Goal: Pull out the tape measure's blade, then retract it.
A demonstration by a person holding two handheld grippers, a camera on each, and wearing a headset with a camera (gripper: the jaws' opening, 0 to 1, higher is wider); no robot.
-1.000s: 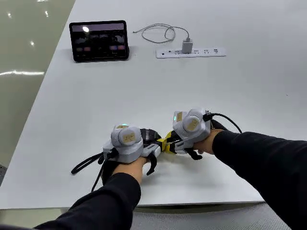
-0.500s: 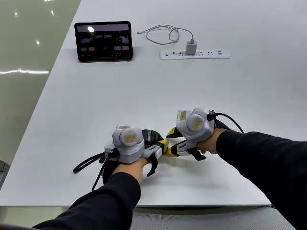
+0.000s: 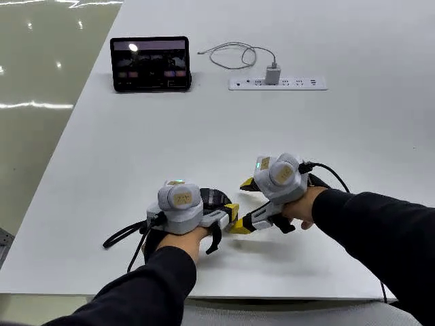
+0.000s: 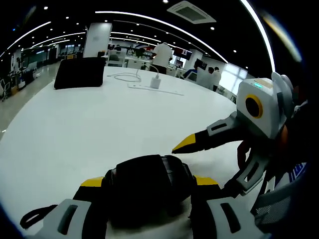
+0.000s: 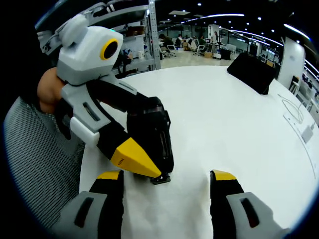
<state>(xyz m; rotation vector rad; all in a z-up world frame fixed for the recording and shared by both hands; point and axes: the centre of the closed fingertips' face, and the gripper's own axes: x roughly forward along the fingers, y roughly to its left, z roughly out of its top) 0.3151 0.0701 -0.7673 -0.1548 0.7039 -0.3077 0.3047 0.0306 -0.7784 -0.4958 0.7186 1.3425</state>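
Clamping the black tape measure on the tabletop, the left gripper grasps it; the right gripper (jaws spread, empty) hovers just beside.

White workbench, glossy floor, ceiling lights

Overhead, opposed close-ups sharing tape measure

No text is legible. The screen of the tablet and the tan labels on the left gripper and right gripper are too blurred to read.
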